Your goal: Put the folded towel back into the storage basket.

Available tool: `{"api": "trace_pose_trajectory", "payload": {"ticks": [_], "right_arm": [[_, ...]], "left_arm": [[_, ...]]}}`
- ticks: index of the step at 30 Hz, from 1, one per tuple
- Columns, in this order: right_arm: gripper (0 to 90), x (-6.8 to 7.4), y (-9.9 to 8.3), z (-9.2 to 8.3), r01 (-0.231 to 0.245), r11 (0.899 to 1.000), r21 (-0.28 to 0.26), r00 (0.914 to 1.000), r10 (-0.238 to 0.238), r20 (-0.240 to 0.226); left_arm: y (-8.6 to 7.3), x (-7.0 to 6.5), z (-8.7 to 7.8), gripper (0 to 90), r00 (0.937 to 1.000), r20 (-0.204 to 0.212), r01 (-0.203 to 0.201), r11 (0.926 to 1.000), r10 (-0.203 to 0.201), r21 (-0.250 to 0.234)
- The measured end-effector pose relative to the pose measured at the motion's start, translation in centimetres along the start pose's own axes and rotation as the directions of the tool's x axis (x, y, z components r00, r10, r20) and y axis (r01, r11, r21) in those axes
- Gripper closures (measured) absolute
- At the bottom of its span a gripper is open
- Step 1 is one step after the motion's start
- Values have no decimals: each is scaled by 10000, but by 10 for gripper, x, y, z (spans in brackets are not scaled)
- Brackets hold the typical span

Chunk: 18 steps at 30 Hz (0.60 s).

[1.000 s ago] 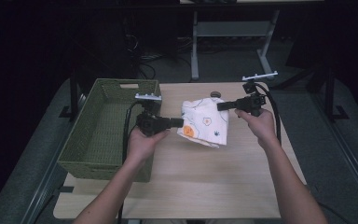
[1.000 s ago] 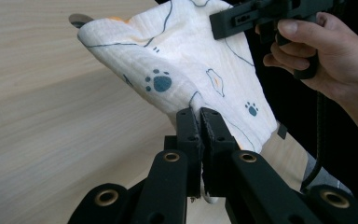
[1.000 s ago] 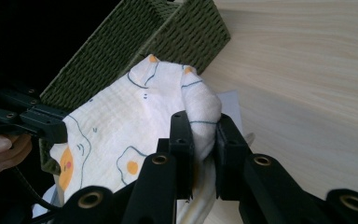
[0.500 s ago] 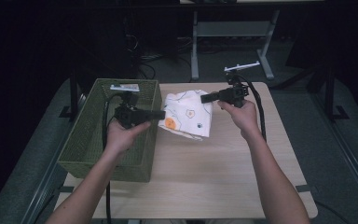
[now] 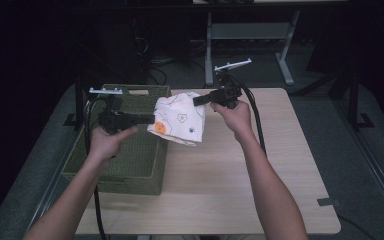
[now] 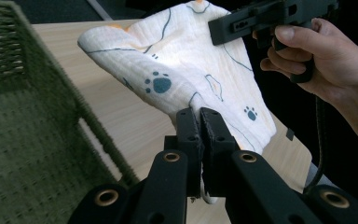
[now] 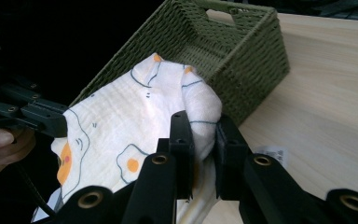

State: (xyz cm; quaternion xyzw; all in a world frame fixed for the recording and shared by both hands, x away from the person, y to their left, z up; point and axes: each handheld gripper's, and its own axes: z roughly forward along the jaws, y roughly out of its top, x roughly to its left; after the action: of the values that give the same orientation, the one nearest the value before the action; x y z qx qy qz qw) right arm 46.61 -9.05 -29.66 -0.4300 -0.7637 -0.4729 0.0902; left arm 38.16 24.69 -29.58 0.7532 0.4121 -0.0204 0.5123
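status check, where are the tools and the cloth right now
Left tool and right tool both shut on the printed cloth. Cloth held off the table, at the near edge of the green basket. Nothing in the way.

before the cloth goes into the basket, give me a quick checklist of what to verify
1. Left gripper shut on the white printed cotton cloth: ok.
2. Right gripper shut on the cloth's other end: ok.
3. Cloth lifted off the pale wooden table: ok in the high view.
4. Green woven rectangular basket upright, open side up: ok.
5. Cloth over the basket opening: not ok, mostly over the table beside the rim.
6. Basket floor free of other things: cannot tell, part of it is hidden.
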Motion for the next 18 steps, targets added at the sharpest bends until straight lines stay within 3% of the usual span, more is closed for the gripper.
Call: {"api": "trace_pose_trajectory", "payload": {"ticks": [18], "right_arm": [[797,31,26,64,236,9989,401,9990,-221,-377]], "left_arm": [[-13,42,-53,880,9976,-500,461,9982,-480,-376]]}}
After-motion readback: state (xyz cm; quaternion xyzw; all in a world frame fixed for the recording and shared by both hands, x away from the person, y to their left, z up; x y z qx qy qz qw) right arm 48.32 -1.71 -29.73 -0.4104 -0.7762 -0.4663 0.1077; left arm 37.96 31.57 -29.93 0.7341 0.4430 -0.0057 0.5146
